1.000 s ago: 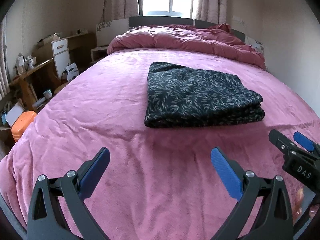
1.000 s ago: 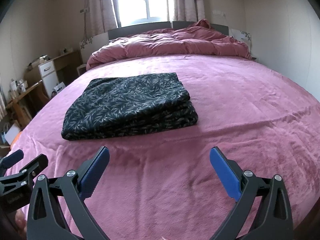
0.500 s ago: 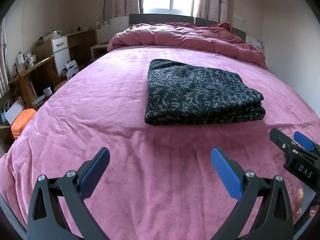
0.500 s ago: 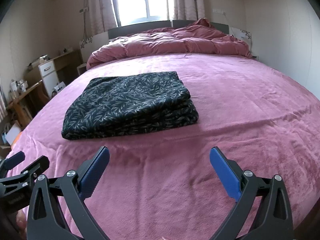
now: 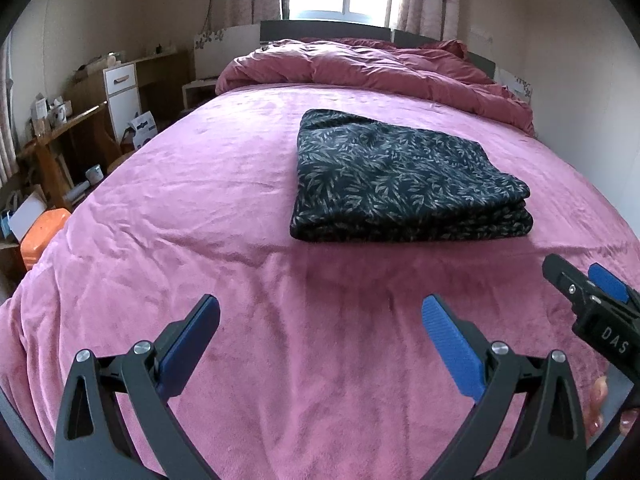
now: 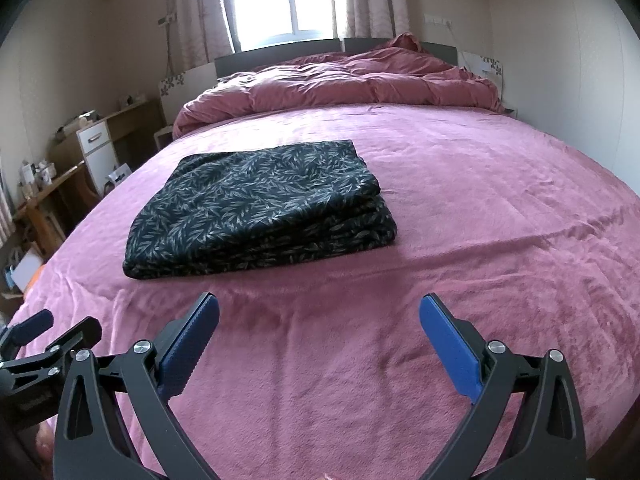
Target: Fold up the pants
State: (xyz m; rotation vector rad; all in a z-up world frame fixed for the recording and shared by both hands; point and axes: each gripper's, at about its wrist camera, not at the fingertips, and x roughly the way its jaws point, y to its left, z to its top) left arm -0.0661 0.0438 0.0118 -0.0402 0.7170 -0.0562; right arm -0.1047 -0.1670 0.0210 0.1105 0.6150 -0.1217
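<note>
The leaf-print pants (image 5: 404,180) lay folded in a stacked rectangle on the pink bedspread (image 5: 200,208), well short of the duvet. Left gripper (image 5: 320,340) and right gripper (image 6: 319,338) hung spread and empty nearby; a careless nudge could have slid the layers apart.

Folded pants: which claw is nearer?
Left, but only narrowly. The folded pants lie ahead and to the right of the open left claw; they lie ahead and to the left of the open right claw. Neither touches them.
</note>
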